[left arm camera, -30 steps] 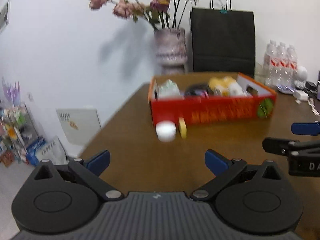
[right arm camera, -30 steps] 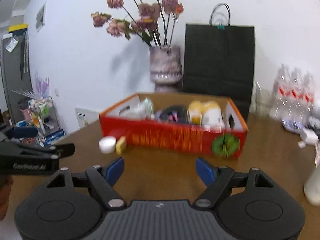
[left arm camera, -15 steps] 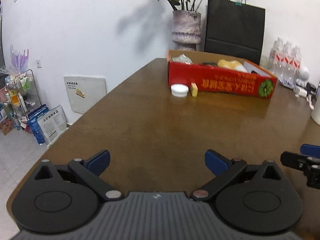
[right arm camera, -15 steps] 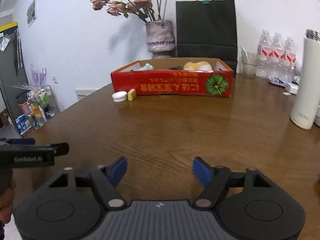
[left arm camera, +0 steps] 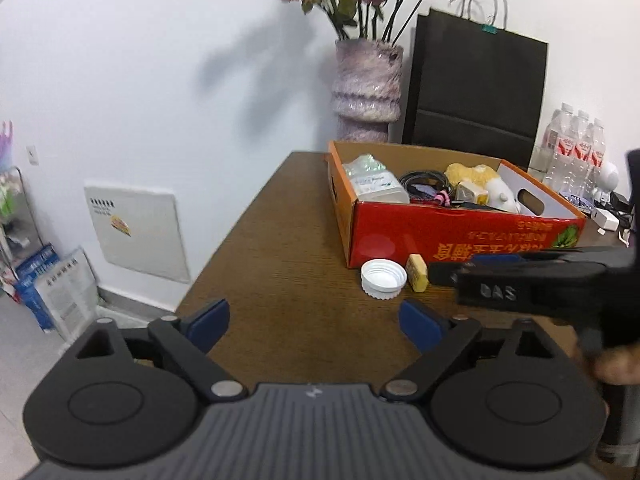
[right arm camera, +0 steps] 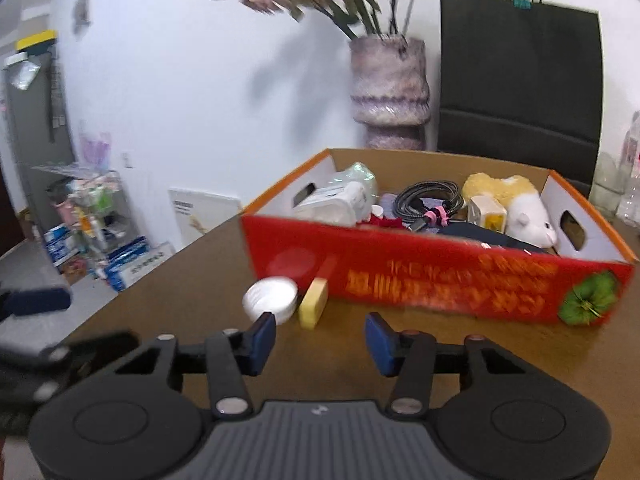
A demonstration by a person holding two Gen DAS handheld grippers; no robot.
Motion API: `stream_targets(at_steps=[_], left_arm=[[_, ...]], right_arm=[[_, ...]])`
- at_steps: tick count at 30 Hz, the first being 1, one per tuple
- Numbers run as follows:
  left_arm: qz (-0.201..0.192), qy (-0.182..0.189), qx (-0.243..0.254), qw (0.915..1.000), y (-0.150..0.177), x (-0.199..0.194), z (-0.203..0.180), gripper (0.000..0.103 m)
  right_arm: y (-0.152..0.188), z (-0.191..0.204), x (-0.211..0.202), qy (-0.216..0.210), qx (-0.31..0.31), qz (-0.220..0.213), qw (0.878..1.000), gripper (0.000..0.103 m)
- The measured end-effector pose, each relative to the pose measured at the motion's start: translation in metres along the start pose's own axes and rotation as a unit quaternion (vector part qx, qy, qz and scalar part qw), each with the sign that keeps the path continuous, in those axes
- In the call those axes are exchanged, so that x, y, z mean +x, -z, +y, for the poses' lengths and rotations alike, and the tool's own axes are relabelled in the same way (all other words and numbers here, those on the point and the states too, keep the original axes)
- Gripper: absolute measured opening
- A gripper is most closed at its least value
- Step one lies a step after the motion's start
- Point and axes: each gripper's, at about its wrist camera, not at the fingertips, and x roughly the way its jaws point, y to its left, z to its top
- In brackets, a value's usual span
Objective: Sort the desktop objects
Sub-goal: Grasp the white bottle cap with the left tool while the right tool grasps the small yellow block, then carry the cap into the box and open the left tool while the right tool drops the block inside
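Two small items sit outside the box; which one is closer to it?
The yellow block, touching the red box; the white cap lies left of it.

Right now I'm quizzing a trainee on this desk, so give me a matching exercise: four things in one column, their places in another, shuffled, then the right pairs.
Things:
1. white cap
2. cable
3. vase
4. yellow block

Places:
A. behind the box, by the wall
B. coiled inside the box
C. on the table before the box, leftmost
D. on the table, between the cap and the box front

Pairs: 1-C, 2-B, 3-A, 4-D
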Motion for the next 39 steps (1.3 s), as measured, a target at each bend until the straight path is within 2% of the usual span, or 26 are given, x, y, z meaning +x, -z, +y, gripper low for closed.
stream_targets(at_steps=[4,7,8,14,15,17,18,21,25,28,33,36,39], left_arm=[[0.016,0.017,-0.001,0.9997,-0.003,0.023,0.002,0.089],[0.021,0.026,-0.007,0.9994,-0.006,0.037,0.001,0.086],[0.023,0.031,-0.006,0.9993,-0.008,0.042,0.0,0.085],[0.026,0.079,-0.003,0.9966,-0.022,0.071,-0.024,0.082],[0.027,0.083,0.004,0.9962,-0.024,0.076,-0.029,0.077],[0.034,0.072,0.009,0.9968,-0.025,0.086,-0.039,0.058],[0.042,0.068,0.008,0.9967,-0.024,0.092,-0.042,0.043],[0.045,0.066,-0.003,0.9968,-0.018,0.093,-0.044,0.041],[0.03,0.071,-0.011,0.997,-0.008,0.063,-0.048,0.041],[0.01,0.079,-0.022,0.9966,0.004,0.018,-0.057,0.041],[-0.014,0.061,-0.014,0.998,0.029,-0.047,-0.084,0.041],[-0.034,0.042,-0.007,0.9985,0.044,-0.078,-0.096,0.041],[-0.041,0.049,-0.008,0.9979,0.054,-0.103,-0.105,0.041]], right_arm=[[-0.003,-0.005,0.028,-0.005,0.018,0.021,1.0,0.041],[0.004,-0.012,0.038,-0.026,0.031,0.022,0.999,0.016],[0.005,-0.014,0.037,-0.031,0.032,0.021,0.999,0.012],[0.012,-0.036,0.001,0.018,0.022,-0.001,1.0,0.011],[0.014,-0.042,-0.006,0.022,0.024,-0.003,0.999,0.011],[0.02,-0.055,-0.022,0.038,0.03,-0.006,0.999,0.011],[0.022,-0.06,-0.029,0.042,0.033,-0.008,0.999,0.011],[0.032,-0.072,-0.052,0.038,0.042,-0.013,0.998,0.011],[0.045,-0.072,-0.076,0.041,0.031,-0.017,0.999,0.011],[0.055,-0.069,-0.093,0.04,0.03,-0.021,0.999,0.011],[0.077,-0.063,-0.128,0.043,0.027,-0.031,0.998,0.011],[0.095,-0.057,-0.149,0.03,0.039,-0.027,0.998,0.011],[0.113,-0.046,-0.171,0.027,0.037,-0.029,0.999,0.011]])
